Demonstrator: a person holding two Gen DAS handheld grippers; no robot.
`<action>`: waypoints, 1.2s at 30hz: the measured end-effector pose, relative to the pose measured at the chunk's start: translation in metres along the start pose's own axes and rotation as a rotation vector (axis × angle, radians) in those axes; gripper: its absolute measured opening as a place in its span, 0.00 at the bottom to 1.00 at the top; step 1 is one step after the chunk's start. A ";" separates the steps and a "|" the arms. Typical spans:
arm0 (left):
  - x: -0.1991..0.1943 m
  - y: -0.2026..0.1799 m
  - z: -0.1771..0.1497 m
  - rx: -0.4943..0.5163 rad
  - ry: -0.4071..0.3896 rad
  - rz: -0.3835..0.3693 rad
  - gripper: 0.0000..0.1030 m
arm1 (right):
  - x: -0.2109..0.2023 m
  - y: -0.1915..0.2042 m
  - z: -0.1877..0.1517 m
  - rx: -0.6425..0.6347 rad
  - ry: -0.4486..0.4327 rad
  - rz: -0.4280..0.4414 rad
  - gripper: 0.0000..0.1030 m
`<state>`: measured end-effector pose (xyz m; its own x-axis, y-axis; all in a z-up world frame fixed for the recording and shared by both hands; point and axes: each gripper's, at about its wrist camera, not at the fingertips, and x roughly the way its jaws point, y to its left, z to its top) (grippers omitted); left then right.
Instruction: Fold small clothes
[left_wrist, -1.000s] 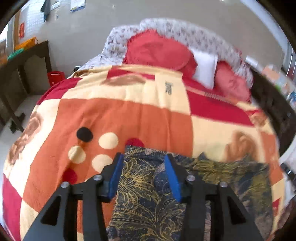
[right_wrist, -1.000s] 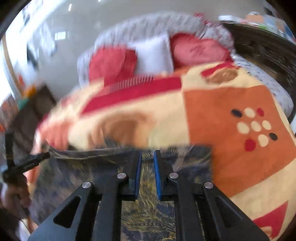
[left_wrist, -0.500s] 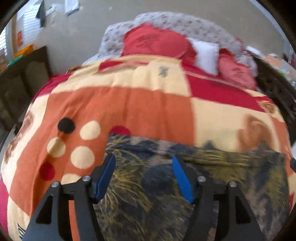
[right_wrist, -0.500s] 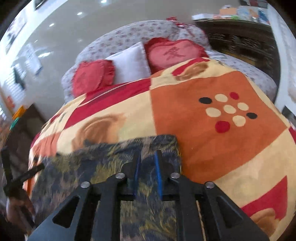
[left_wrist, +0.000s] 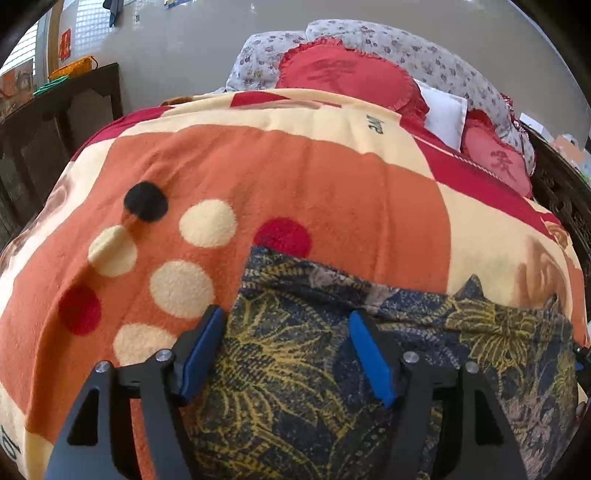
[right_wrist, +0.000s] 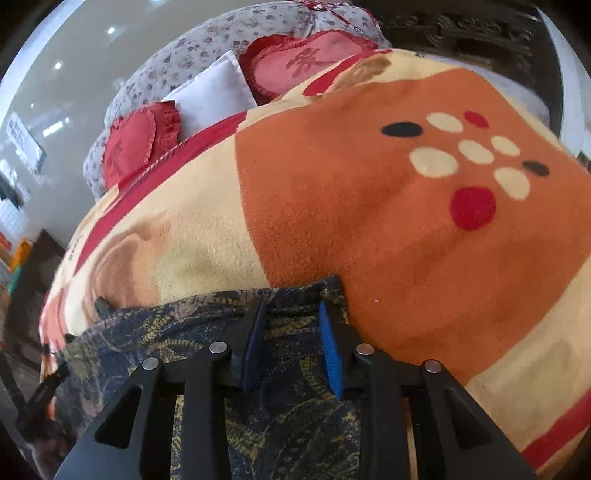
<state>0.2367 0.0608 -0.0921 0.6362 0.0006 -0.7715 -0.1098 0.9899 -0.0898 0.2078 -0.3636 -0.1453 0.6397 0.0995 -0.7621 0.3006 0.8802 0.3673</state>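
The left gripper (left_wrist: 286, 354) stands wide open over the near left part of the cloth (left_wrist: 295, 369), and the right gripper (right_wrist: 291, 343) is parted more narrowly over its right corner, neither holding anything. The dark cloth lies spread on the near edge of the blanket (left_wrist: 295, 177). Its far hem looks rumpled, so a careless pinch might catch one layer only, or the fuzzy blanket beneath, dragging the fold crooked.

Navy cotton garment with mustard-yellow leaf print (left_wrist: 295, 369) sits right under the black left hand-held gripper with blue pads (left_wrist: 284, 350). Ahead of it, an orange, cream and red fleece blanket (left_wrist: 314, 177) dotted black, cream, red; beyond, red heart-shaped cushions (left_wrist: 347, 79).
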 end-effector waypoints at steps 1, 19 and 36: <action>0.002 -0.001 0.001 0.010 0.007 0.004 0.74 | 0.000 -0.001 0.000 0.005 0.000 0.006 0.44; -0.087 -0.098 -0.123 0.312 0.001 -0.172 0.71 | -0.094 0.121 -0.102 -0.469 -0.035 -0.017 0.46; -0.086 -0.091 -0.120 0.270 -0.004 -0.202 0.73 | -0.059 0.100 -0.129 -0.446 -0.039 -0.055 0.51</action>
<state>0.0998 -0.0467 -0.0932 0.6272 -0.1995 -0.7528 0.2245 0.9719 -0.0704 0.1093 -0.2214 -0.1327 0.6602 0.0373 -0.7502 0.0057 0.9985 0.0546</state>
